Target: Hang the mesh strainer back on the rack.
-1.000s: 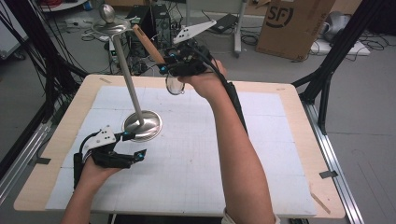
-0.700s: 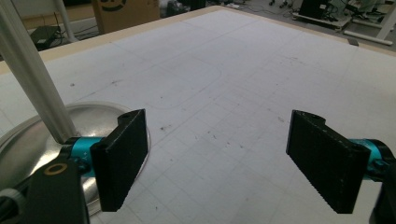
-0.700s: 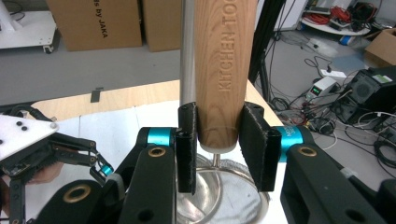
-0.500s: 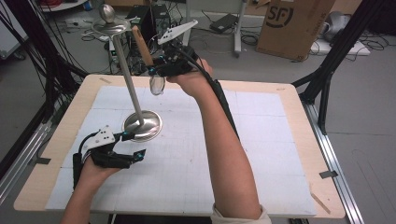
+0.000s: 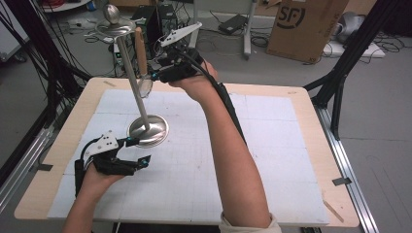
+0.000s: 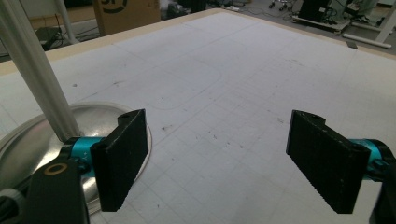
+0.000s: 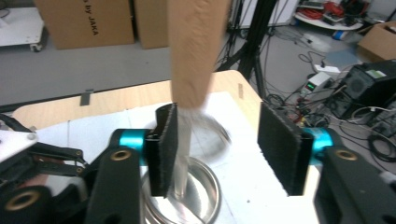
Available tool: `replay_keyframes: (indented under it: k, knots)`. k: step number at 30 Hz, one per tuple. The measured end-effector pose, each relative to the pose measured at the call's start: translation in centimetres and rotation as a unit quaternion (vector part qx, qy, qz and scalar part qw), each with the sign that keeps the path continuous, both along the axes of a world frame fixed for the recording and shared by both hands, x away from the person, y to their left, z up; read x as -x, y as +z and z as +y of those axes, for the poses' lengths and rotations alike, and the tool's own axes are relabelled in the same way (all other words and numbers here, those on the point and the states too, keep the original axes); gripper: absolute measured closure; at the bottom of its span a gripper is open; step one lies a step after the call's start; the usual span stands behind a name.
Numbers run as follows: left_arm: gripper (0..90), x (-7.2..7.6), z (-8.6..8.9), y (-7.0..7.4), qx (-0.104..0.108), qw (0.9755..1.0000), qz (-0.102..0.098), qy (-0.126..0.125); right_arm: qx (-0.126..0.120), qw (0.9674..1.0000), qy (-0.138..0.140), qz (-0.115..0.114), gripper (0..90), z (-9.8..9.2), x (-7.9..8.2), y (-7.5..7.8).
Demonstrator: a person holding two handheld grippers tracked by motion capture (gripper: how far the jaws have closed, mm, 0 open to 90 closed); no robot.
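Two grippers: the left gripper [image 5: 139, 150] and right gripper [image 5: 153, 74] are both gaping, grasping nothing.
Wooden-handled metal spoon [image 5: 141, 51]: is hanging upright beside the silver pole stand [image 5: 145, 127], long axis vertical.
Nearer hand: the right, with the handle lying just ahead, toward its left jaw.

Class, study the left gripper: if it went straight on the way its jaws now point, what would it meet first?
Probably nothing soon. The left gripper is open, and bare white table mat lies ahead between its jaws. The metal stand's base and pole sit off to one side, beside one jaw. Depth beyond is uncertain.
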State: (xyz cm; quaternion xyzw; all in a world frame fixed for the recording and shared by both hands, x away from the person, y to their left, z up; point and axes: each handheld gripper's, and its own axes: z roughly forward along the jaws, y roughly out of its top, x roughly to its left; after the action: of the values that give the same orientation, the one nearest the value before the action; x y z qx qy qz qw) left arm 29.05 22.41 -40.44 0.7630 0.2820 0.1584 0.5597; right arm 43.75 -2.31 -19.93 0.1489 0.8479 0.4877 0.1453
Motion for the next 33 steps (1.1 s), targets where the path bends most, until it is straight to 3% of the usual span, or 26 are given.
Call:
replay_keyframes:
  k: [7,16,24,33]
  knots:
    - [21.3,0.0,0.0,-0.1,-0.003,1.0,0.001,0.001,-0.011,0.9999,-0.011,-0.002,41.7,-1.9,0.5,-0.2]
    - [21.4,-0.1,-0.1,-0.2,-0.008,1.0,0.003,0.002,-0.026,0.9991,-0.032,-0.003,39.9,-6.2,1.6,-1.5]
    - [21.4,-0.1,-0.1,-0.2,-0.016,0.9999,0.002,0.001,-0.03,0.9985,-0.047,-0.001,38.6,-10.5,3.4,-2.7]
    - [21.4,-0.1,-0.5,-0.4,-0.018,0.9998,0.005,0.0,-0.052,0.9965,-0.063,-0.014,37.3,-15.1,5.6,-3.8]
